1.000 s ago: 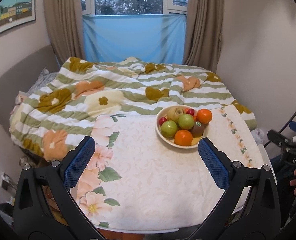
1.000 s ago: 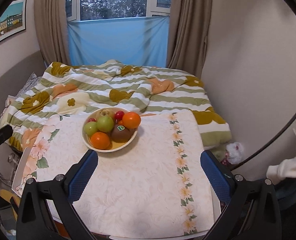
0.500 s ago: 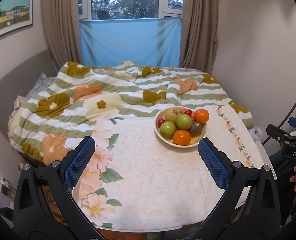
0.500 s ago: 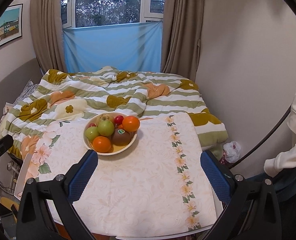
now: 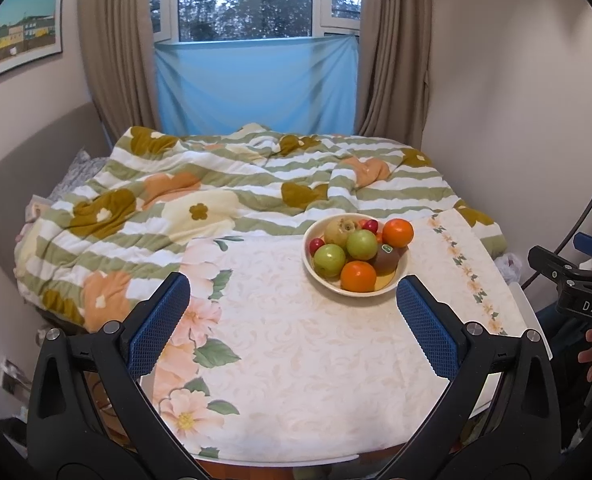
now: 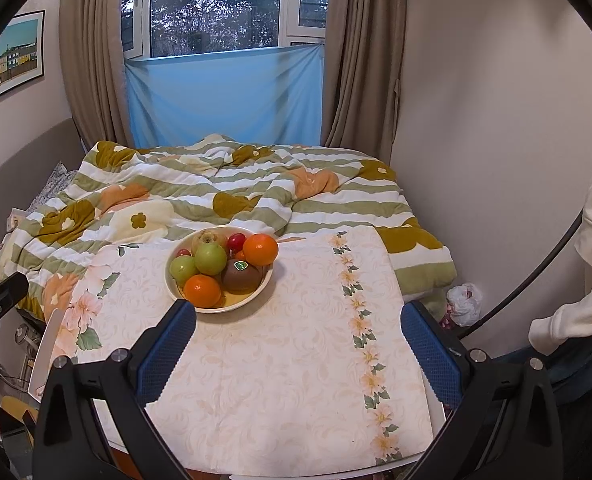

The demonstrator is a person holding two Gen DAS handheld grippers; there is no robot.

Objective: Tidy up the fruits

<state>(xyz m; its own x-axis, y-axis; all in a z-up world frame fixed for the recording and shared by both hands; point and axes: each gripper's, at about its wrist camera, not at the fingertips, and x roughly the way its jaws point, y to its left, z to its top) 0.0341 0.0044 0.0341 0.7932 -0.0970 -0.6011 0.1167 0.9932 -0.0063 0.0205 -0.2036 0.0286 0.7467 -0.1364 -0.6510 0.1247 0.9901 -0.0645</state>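
A cream bowl (image 5: pixel 392 282) (image 6: pixel 238 307) of fruit stands on a table with a floral cloth (image 5: pixel 296 344) (image 6: pixel 288 360). It holds two oranges (image 5: pixel 358 276) (image 6: pixel 261 249), two green apples (image 5: pixel 329 260) (image 6: pixel 210 258), a brown kiwi with a sticker (image 5: pixel 386 260) (image 6: pixel 241 275), a yellowish pear (image 5: pixel 339 230) and small red fruits (image 5: pixel 370 225). My left gripper (image 5: pixel 292 316) is open and empty, held back above the table's near side. My right gripper (image 6: pixel 298 338) is open and empty, just in front of the bowl.
A bed with a striped flowered quilt (image 5: pixel 216 200) (image 6: pixel 216 196) lies behind the table. Curtains and a window (image 5: pixel 256 0) stand at the back. The right gripper shows at the right edge of the left wrist view (image 5: pixel 576 292). A plastic bag (image 6: pixel 462 298) lies by the wall.
Both grippers have pulled back and risen a little, so the bowl and table look smaller and more of the window shows. Both stayed open. The fruit has not moved.
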